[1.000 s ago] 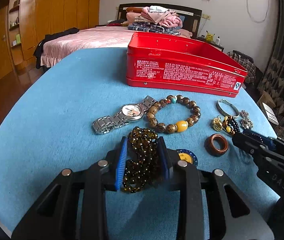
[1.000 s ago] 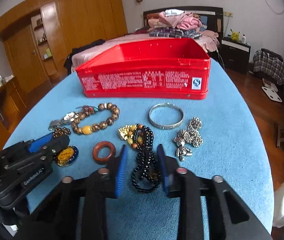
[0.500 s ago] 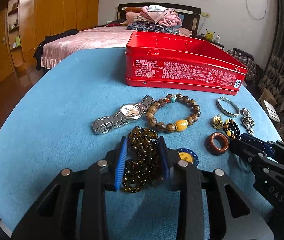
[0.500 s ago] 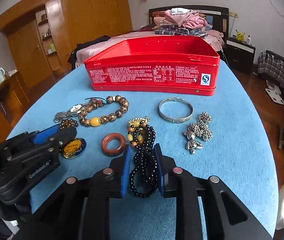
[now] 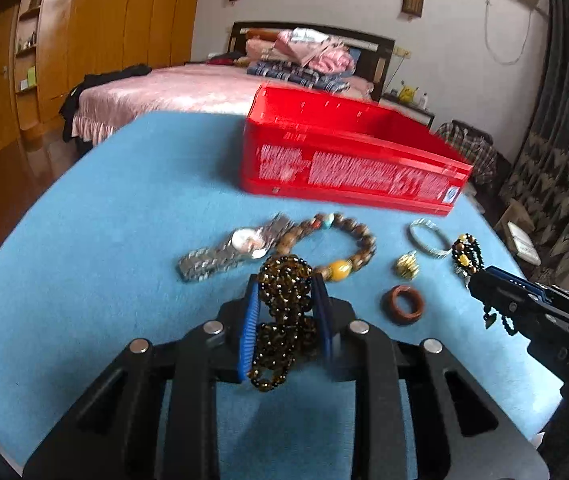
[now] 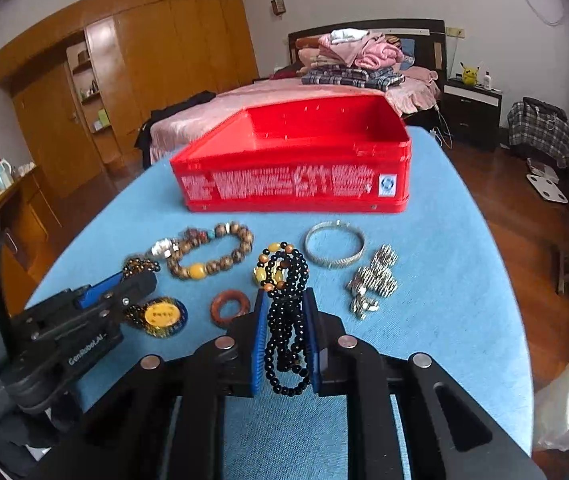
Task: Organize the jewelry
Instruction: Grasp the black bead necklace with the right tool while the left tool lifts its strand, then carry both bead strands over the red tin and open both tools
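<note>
Left gripper (image 5: 286, 320): clenched on brown beads (image 5: 282, 312), strand hanging along the jaw axis.
Right gripper (image 6: 284, 340): clenched on black beads (image 6: 286, 320), likewise lengthwise.
Table (image 6: 444, 280): other pieces lying between jaws and box.
Box (image 6: 296, 160): open, dead ahead, nearer the right gripper.

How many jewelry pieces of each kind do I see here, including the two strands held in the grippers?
Bead strands: 3 (brown strand, black strand, wooden bracelet)
Silver watch: 1
Silver bangle: 1
Silver chain cluster: 1
Reddish-brown ring: 1
Gold charm: 1
Yellow round pendant: 1
Total: 9
</note>
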{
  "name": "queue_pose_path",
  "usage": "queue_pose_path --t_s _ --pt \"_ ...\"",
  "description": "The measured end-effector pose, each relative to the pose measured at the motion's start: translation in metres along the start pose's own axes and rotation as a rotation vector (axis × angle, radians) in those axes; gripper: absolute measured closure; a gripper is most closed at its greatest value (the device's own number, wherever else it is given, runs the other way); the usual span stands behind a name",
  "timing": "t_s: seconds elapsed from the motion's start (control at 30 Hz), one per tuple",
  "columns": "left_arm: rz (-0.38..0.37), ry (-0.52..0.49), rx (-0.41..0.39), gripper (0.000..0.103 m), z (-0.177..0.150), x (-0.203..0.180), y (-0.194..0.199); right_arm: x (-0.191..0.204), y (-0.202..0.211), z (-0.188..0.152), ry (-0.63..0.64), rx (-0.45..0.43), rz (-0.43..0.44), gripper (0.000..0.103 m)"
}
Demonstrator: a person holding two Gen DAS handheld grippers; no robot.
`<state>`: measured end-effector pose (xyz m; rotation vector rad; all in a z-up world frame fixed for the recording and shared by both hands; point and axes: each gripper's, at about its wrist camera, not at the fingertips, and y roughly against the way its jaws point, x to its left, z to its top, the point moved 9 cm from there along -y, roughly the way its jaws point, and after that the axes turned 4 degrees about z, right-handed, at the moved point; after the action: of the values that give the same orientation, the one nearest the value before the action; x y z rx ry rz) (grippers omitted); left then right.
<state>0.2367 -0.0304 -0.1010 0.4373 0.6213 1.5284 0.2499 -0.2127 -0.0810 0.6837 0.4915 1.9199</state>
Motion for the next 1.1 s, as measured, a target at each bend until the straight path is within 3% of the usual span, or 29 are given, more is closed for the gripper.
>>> queue_pose_path --t_s 0.43,1.1 --pt "-0.032 0.017 -0.092 0.079 0.045 -0.001 0.021 0.002 0.008 0.031 0.003 -0.056 0.005 0.086" --pt "-0.097 0.017 -0.247 0.079 0.167 -0.036 0.005 -0.006 -0.017 0.144 0.046 -0.173 -0.001 0.086"
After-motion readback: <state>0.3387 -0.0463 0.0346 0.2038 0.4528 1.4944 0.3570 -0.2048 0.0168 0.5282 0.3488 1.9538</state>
